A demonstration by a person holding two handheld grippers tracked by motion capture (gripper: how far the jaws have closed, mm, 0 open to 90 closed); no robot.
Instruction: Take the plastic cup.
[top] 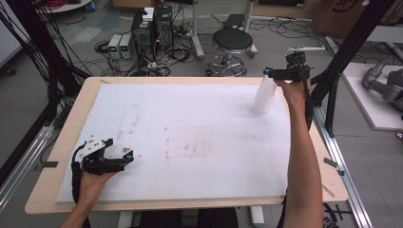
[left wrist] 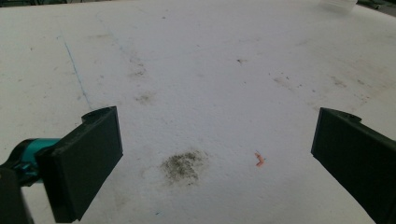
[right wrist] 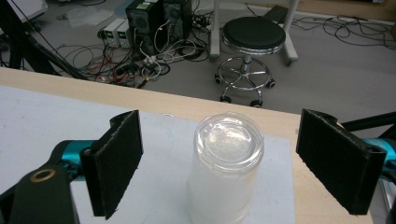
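The step in hand looks like taking hold of the plastic cup (right wrist: 227, 170), which stands upside down near the far right corner of the white mat (top: 190, 137) on the counter (top: 57, 156). To do it well, the right gripper (right wrist: 219, 163) should come a little lower so its pads meet the cup's wall well below the flat top, where the sides give a broader hold, and then close gently and evenly; the cup seems thin and light, so a hard squeeze could buckle it and a lopsided touch could tip it or push it toward the mat's edge. In the right gripper view the jaws stand wide apart, one on each side of the cup, with clear gaps to both and the cup roughly centred between them, slightly nearer the left jaw. In the high view the same gripper (top: 285, 72) hangs just above and beside the cup (top: 264, 95). The left gripper (top: 116, 159) lies near the front left of the mat, its jaws spread and holding nothing, well apart from the cup.
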